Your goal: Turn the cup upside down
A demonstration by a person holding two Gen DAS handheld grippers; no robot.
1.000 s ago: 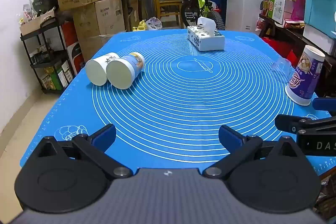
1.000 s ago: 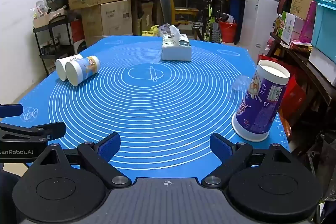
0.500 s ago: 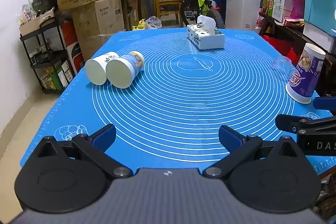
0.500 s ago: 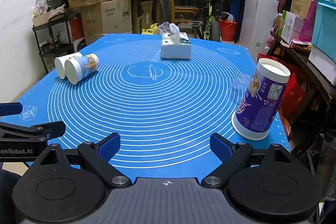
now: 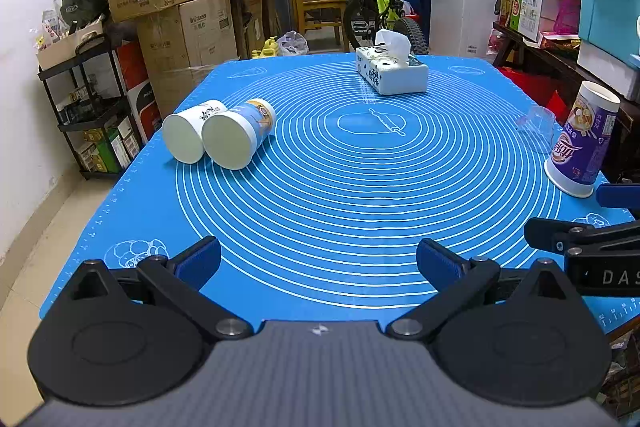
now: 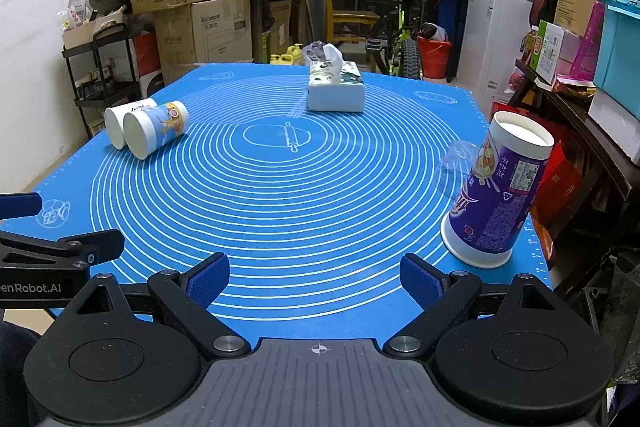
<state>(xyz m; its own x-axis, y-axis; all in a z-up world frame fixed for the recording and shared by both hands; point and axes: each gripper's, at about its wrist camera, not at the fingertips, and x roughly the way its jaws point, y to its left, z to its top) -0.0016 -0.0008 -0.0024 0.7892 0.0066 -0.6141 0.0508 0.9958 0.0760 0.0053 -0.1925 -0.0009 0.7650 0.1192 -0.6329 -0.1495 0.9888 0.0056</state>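
Cluttered storage surrounds our bench [image 5: 132,211], which wears a blue baking mat [image 5: 360,187] printed with rings. We judge the task barely begun: both sets of jaws stand wide open and empty, our left gripper [image 5: 318,259] and right gripper [image 6: 314,277] low at the near edge. The purple cup [image 6: 494,195] stands near the right edge, wider end down, so it may already be inverted. Two paper cups [image 5: 218,135] lie on their sides at far left; next we must close on one and turn it. Legible writing: "enRobot.AI" and "DAS" on the grippers.
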